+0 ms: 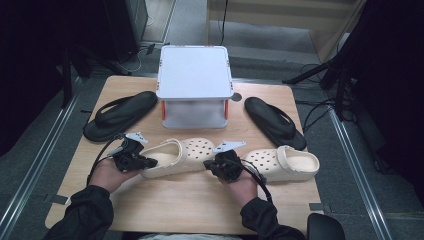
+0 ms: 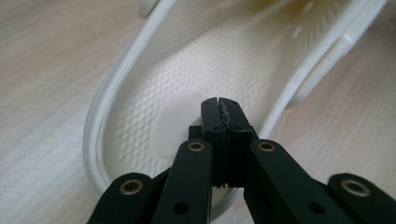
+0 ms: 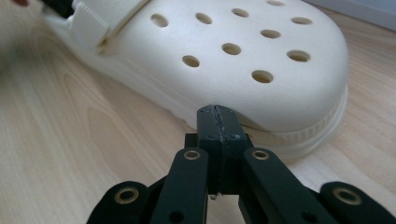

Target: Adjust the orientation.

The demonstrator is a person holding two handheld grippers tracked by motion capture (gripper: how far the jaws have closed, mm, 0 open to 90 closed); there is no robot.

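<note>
- at the far left of the table point(image 1: 200, 200) we see a black sandal point(image 1: 120, 115), lying flat, well apart from the grippers; its near end is partly crossed by the left gripper's cable.
- our left gripper point(image 1: 145, 162) sits at the heel end of the left clog point(image 1: 177, 156). the hand under it is mostly covered by the gripper body, so we cannot make out the fingers.
- in the left gripper view the left gripper point(image 2: 219, 106) has its jaws pressed together with nothing between them, the tips over the left clog's point(image 2: 196, 70) open heel; we cannot tell if they touch the insole. the clog's toe is cut off at the top edge and blurred.
- behind the clogs stands a white stand point(image 1: 195, 85); its shaded lower level is hard to read.
- our right gripper point(image 1: 220, 167) lies between the two clogs, at the left clog's toe. its tips are hidden from above by its own body.
- in the right gripper view the right gripper point(image 3: 217, 114) is also closed on nothing, the tips just at the sole rim of the left clog's point(image 3: 233, 60) holed toe; touching or a hair apart, we cannot say. the strap end fades into blur at top left.
- the right clog point(image 1: 285, 162) lies to the right, heel toward the table edge, its toe partly behind the right hand.
- at far right a second black sandal point(image 1: 275, 122) lies slanted.
</note>
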